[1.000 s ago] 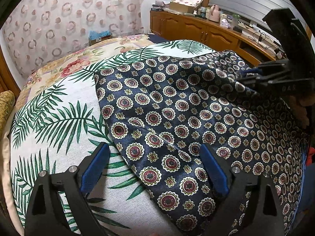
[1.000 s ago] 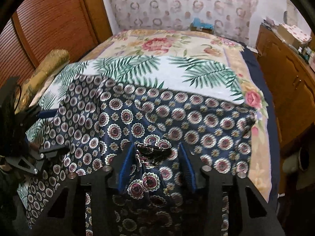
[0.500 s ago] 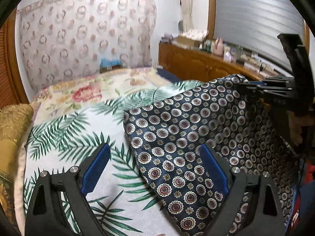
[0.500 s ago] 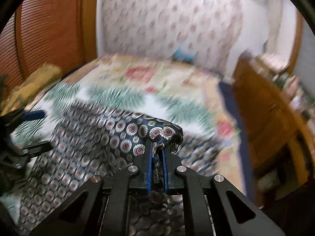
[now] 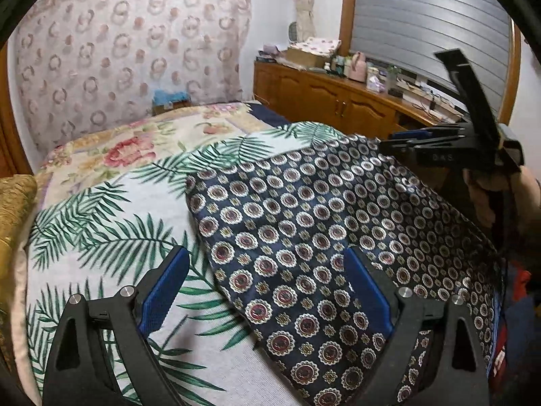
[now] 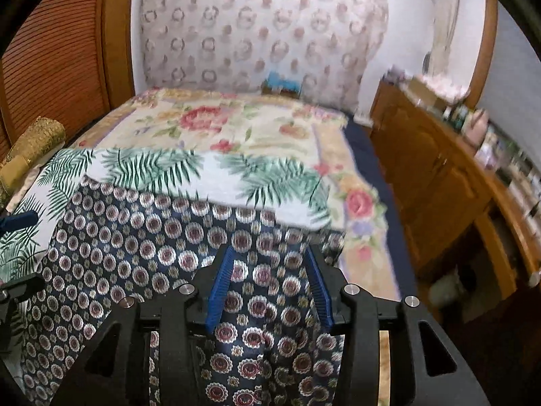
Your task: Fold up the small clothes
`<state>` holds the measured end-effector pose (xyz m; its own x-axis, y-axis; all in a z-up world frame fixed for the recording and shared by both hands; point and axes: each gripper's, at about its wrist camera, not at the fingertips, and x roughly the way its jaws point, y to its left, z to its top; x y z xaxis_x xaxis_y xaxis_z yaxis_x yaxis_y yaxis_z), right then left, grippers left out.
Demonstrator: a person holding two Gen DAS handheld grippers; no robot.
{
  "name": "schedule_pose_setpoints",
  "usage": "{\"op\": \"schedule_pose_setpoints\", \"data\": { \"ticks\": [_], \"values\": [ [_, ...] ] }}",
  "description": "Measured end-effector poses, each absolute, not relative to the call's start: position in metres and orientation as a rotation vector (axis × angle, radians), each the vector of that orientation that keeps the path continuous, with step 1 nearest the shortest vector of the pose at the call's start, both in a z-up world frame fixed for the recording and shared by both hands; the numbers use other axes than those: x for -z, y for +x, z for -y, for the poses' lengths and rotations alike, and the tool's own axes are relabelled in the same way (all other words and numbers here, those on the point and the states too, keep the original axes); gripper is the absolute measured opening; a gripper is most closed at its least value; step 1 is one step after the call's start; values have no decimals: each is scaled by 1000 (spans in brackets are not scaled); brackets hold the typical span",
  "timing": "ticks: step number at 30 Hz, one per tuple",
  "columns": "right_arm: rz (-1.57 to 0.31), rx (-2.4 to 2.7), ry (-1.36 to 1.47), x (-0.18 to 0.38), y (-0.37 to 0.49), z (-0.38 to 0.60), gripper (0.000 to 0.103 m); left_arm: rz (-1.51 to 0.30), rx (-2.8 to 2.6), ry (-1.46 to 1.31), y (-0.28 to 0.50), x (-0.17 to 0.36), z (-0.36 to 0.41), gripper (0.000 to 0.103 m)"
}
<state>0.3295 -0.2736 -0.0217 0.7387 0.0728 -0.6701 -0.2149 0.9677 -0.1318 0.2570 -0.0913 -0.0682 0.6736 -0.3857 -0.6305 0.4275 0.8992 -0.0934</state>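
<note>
From the left wrist we see our left gripper (image 5: 265,287) gaping over the navy medallion-print garment (image 5: 304,237) on the palm-leaf bedspread (image 5: 101,237), and from the right wrist our right gripper (image 6: 268,287) has just been opening, cloth between unpinched, so we should regrip a clean corner.

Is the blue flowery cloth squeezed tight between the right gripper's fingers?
No, the right gripper stands open, its blue pads apart from the patterned cloth.

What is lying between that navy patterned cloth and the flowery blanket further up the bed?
A white sheet with green palm leaves. In the right wrist view it fills the strip between the navy medallion cloth and the floral blanket.
</note>
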Motion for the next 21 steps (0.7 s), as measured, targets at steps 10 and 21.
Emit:
{"op": "schedule_pose_setpoints", "data": {
  "ticks": [10,21],
  "values": [
    [-822,-250,-187,34,378,289,46,-716,487,66,256,75,95,93],
    [-815,-339,-225,26,367,297,7,-692,476,35,256,71,83,93]
  ]
}}
